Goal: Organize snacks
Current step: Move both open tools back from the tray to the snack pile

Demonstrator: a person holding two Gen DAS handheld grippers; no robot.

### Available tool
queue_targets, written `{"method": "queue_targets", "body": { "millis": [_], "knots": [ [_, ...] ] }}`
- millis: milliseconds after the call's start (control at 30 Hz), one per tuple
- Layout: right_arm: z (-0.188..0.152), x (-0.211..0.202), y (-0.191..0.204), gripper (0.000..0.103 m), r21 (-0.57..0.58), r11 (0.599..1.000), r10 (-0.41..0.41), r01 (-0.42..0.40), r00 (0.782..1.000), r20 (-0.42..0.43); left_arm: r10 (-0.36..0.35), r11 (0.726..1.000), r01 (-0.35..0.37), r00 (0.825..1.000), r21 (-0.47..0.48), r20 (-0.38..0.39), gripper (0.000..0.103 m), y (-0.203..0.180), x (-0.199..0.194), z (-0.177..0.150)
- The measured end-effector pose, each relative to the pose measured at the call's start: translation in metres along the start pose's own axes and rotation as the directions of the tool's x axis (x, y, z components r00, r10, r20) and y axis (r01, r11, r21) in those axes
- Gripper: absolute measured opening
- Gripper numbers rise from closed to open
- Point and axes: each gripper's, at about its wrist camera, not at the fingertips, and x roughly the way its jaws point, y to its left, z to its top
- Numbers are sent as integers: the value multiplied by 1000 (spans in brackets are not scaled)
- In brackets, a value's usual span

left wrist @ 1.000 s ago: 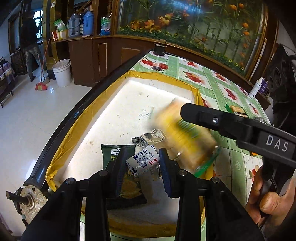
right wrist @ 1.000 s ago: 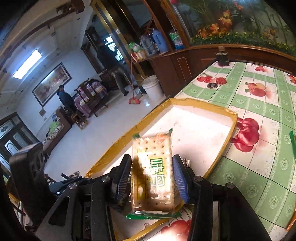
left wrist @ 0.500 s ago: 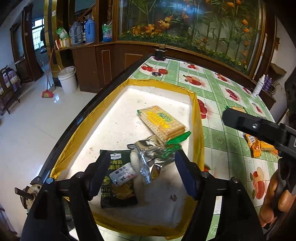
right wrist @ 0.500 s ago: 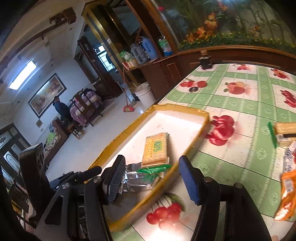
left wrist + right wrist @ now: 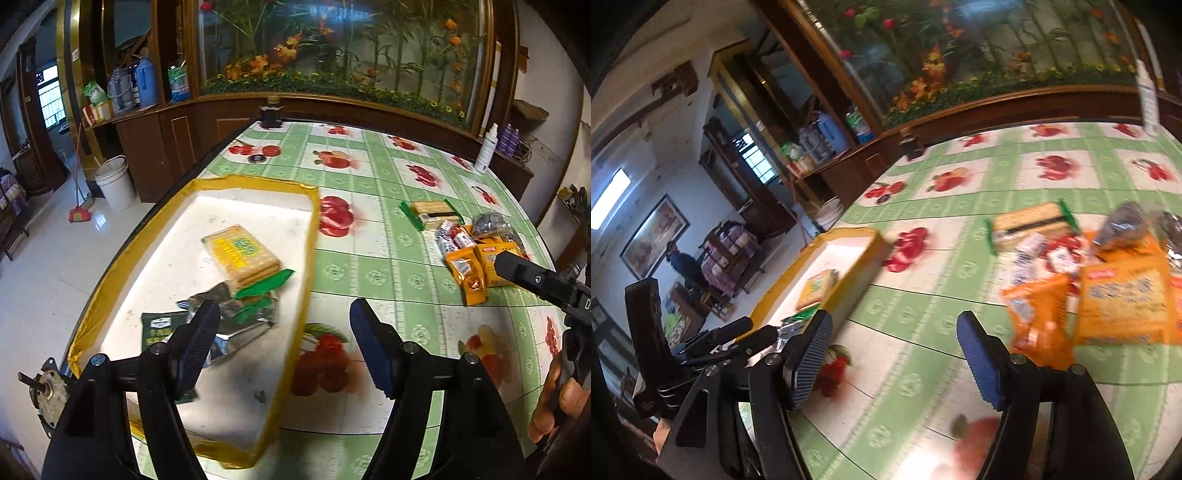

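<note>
Both tongs, left [image 5: 280, 343] and right [image 5: 894, 360], gape empty; loose packets [image 5: 1123, 295] right of tray [image 5: 308, 258] look light, crinkly, slippery, best pinched mid-body.

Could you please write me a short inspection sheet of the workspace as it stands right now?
Surface: table under a green fruit-print cloth.
Job's things: yellow-rimmed tray holds a cracker pack, a dark green packet and foil packets; a loose snack pile lies on the cloth outside the tray.
Clutter: small dark jar and white bottle at the table's far edge.
Grippers: left claw open, empty, above the tray's right rim; right claw open, empty, over the cloth.
Cables: nothing seen.
Surroundings: wooden cabinet, flower panel, white bucket, broom on the floor.
</note>
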Motion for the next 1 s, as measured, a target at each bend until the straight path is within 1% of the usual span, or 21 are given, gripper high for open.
{"method": "queue_targets", "body": {
  "millis": [367, 500, 700, 800, 933, 1000],
  "knots": [
    [-17, -58, -71, 72, 107, 989, -108, 101, 992, 58, -38, 996, 40, 999, 77, -23, 73, -53, 4, 0],
    [-22, -74, -87, 73, 129, 982, -150, 140, 986, 76, -48, 994, 50, 998, 98, -31, 73, -68, 6, 0],
    [-25, -94, -111, 73, 149, 969, -212, 198, 974, 84, -78, 987, 85, 995, 139, -55, 73, -94, 15, -1],
    [-27, -96, -118, 74, 142, 963, -242, 230, 967, 77, -111, 980, 123, 990, 155, -84, 72, -113, 24, 1],
    [-26, -92, -120, 75, 104, 952, -296, 289, 953, 65, -193, 969, 210, 973, 132, -126, 72, -142, 41, 7],
    [-22, -87, -117, 75, 70, 945, -325, 321, 944, 64, -214, 964, 233, 965, 126, -151, 72, -158, 53, 10]
  ]
}}
